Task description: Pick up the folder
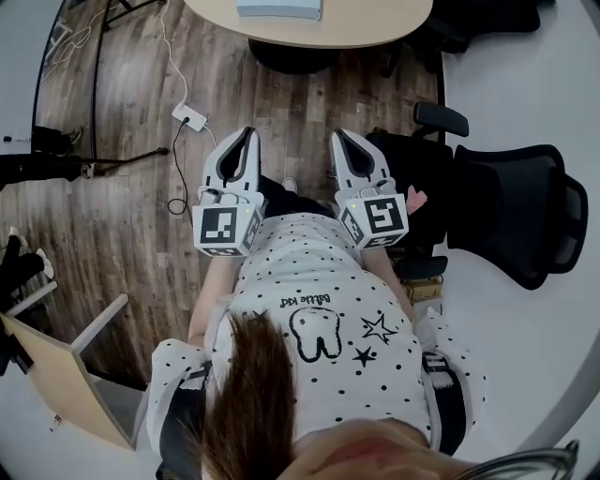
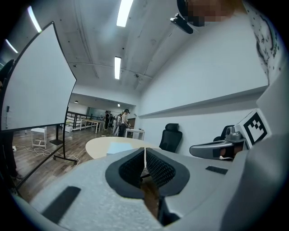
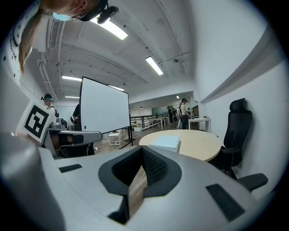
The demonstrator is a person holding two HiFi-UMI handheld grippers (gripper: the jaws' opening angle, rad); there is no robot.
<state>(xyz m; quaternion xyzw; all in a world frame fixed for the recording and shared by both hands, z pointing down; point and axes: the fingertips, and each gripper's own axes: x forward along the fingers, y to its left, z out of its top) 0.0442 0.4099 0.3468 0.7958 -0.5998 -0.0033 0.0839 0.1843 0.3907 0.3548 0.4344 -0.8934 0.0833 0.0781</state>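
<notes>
I see the folder point(image 1: 278, 7) as a pale blue, flat rectangular slab lying level on the round, light-coloured table point(image 1: 375, 28). In the head view it sits at the very top edge, partly cut off by the frame, near the middle of the tabletop. The right gripper view shows it most clearly: a broad top face and a pale side edge with some thickness, with bare tabletop around it. In the left gripper view it is only a faint pale patch on the table.

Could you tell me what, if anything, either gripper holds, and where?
Nothing: left gripper and right gripper are shut and empty; the folder lies on the table.
</notes>
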